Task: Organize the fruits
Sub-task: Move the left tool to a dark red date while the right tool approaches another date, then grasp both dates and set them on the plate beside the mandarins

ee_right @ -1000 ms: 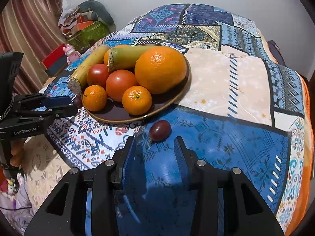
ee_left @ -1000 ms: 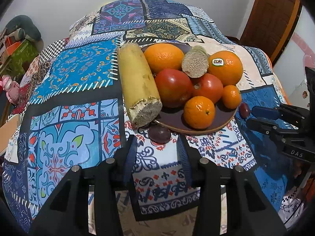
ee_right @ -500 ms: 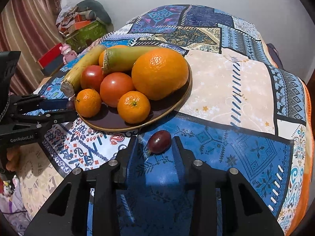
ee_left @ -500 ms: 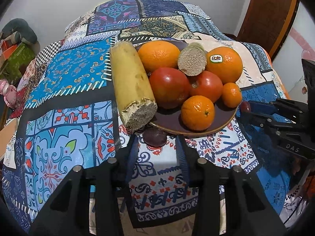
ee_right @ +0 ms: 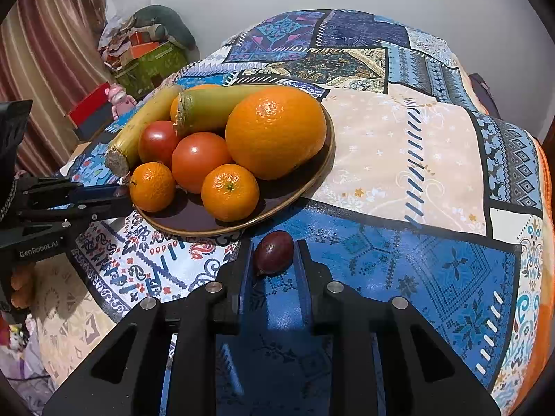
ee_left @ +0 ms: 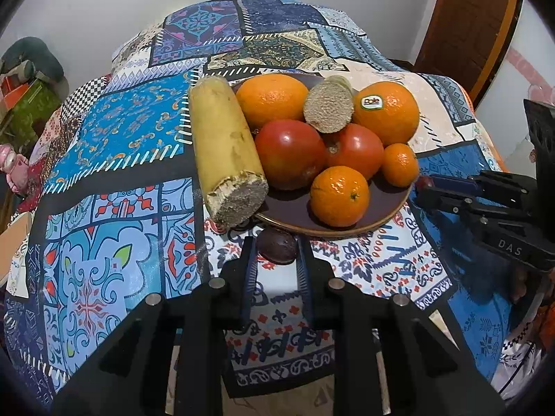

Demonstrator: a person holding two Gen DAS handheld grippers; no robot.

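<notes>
A brown plate holds oranges, two tomatoes, small mandarins and two cut stalks. A dark purple fruit lies on the cloth just in front of the plate, between the fingertips of my left gripper, whose jaws stand close at its sides; contact is unclear. A second dark red fruit lies on the blue cloth by the plate, between the fingertips of my right gripper, which also stand close at its sides. The right gripper shows in the left wrist view, the left gripper in the right wrist view.
The patchwork tablecloth covers the whole table. A yellow stalk overhangs the plate's left rim. Boxes and a pink toy sit off the table's left side. A wooden door stands at the back right.
Both grippers have moved forward, so each small dark fruit now sits between the fingertips. Both jaws have narrowed around the fruits.
</notes>
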